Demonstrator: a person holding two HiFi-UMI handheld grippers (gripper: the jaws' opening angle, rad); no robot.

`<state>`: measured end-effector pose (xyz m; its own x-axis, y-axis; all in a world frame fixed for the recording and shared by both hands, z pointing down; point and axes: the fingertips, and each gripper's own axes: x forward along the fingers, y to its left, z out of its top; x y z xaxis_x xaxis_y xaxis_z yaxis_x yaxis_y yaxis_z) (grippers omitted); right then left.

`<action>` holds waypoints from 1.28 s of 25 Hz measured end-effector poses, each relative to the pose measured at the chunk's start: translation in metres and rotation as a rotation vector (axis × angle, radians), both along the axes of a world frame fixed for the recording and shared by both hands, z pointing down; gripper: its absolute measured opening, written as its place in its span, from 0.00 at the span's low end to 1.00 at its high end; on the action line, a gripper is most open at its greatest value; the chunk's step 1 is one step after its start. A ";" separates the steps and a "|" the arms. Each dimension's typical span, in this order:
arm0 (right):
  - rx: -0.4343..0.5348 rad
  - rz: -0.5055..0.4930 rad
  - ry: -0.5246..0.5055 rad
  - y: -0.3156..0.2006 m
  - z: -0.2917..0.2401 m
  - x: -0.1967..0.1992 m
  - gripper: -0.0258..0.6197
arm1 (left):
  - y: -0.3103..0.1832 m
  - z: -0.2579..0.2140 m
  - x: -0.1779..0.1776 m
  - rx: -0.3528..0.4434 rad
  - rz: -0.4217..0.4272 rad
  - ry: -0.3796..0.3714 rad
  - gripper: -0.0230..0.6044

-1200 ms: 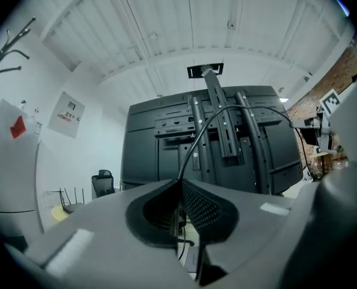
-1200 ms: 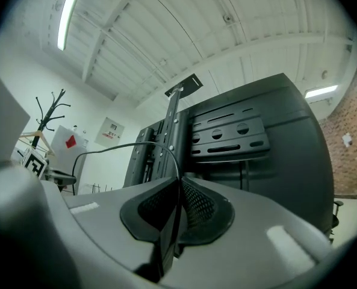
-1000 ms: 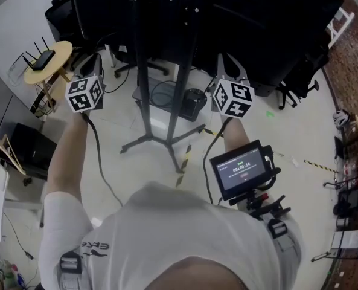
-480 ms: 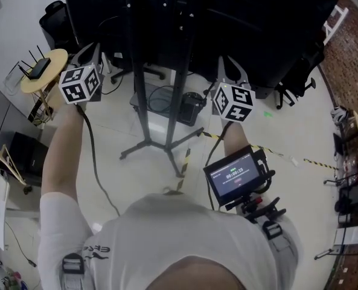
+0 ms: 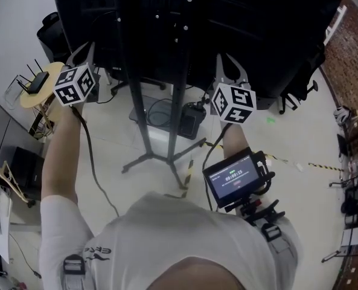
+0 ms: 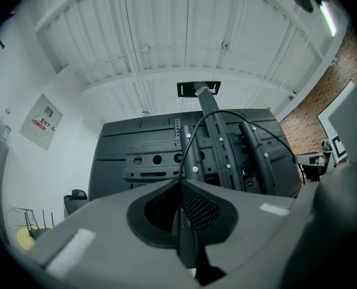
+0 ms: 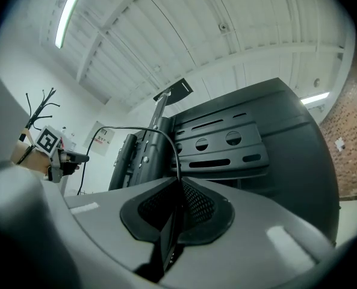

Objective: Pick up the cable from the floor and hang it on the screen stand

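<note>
Black cable (image 6: 232, 111) pinched in L tongs (image 6: 180, 183), R tongs (image 7: 179, 182), arcing btwn

Gripper views upward at screen stand (image 6: 213, 131)

Head view: the black screen (image 5: 257, 29) runs off the top edge, and against its dark face the tips of my left gripper (image 5: 84, 49) and right gripper (image 5: 229, 62) are hard to pick out. The thin cable (image 6: 226, 112) cannot be traced there. Print on my wrist display (image 5: 232, 179) and on the wall poster (image 6: 41, 122) is too small to read. My shoulders (image 5: 166, 234) hide the floor beneath me.
</note>
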<state>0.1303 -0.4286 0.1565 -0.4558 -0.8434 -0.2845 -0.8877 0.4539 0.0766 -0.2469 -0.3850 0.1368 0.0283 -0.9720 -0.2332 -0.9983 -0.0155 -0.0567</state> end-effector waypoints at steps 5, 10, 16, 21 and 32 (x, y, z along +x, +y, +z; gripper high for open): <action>0.032 0.018 0.004 -0.006 -0.016 0.002 0.09 | -0.019 -0.011 -0.002 0.012 -0.002 0.013 0.05; 0.080 0.070 0.009 -0.008 -0.042 0.004 0.09 | -0.038 -0.025 -0.004 0.015 0.027 0.018 0.05; 0.105 0.157 0.015 -0.021 -0.067 -0.069 0.09 | -0.078 -0.046 -0.080 0.017 0.085 0.029 0.05; 0.114 0.223 0.024 -0.028 -0.076 -0.058 0.09 | -0.102 -0.056 -0.069 0.005 0.126 0.028 0.05; 0.097 0.341 0.056 -0.036 -0.088 -0.025 0.09 | -0.131 -0.071 -0.036 -0.033 0.167 0.017 0.05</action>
<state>0.1048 -0.4648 0.0683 -0.1699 -0.9200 -0.3531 -0.9802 0.1207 0.1573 -0.2827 -0.5165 0.0654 0.1859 -0.9614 -0.2028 -0.9826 -0.1823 -0.0364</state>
